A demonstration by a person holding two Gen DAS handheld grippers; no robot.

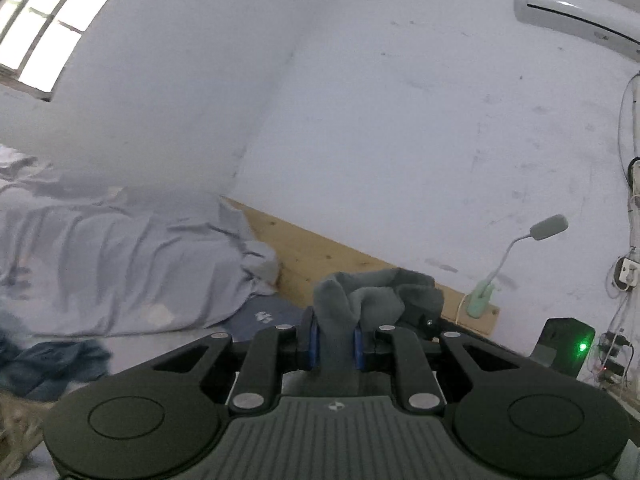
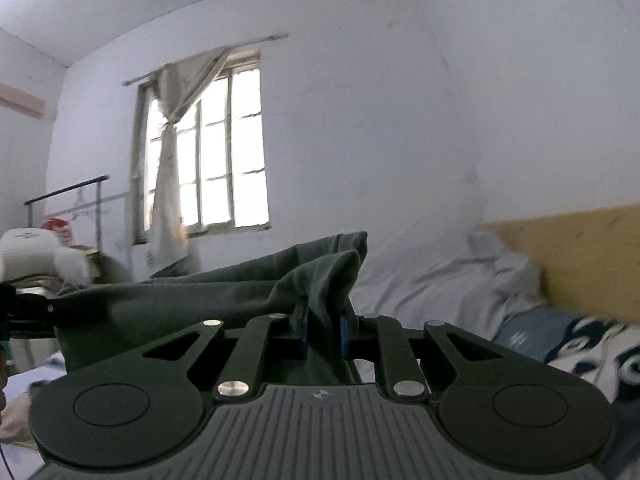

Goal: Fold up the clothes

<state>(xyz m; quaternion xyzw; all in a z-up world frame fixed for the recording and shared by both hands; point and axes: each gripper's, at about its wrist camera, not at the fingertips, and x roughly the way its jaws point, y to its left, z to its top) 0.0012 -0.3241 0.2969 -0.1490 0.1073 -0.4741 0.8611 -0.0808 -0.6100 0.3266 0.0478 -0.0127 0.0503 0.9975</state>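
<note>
A dark grey-green garment point(image 2: 224, 292) hangs stretched in the air between both grippers. My right gripper point(image 2: 323, 334) is shut on a bunched corner of it, and the cloth runs off to the left toward the other gripper's black body at the frame's left edge. In the left wrist view my left gripper point(image 1: 337, 342) is shut on another bunched corner of the garment point(image 1: 360, 296), which bulges up above the blue pads point(image 1: 312, 340). Both grippers point level over the bed. The garment's lower part is hidden behind the gripper bodies.
A bed with a rumpled pale sheet point(image 1: 120, 264) and a wooden headboard point(image 1: 320, 252) lies ahead. A patterned pillow point(image 2: 580, 348) is at the right. More blue clothes point(image 1: 48, 364) lie at the left. A mint clip lamp point(image 1: 484, 292), wall cables, an air conditioner point(image 1: 576, 16) and a window point(image 2: 224, 152) surround the bed.
</note>
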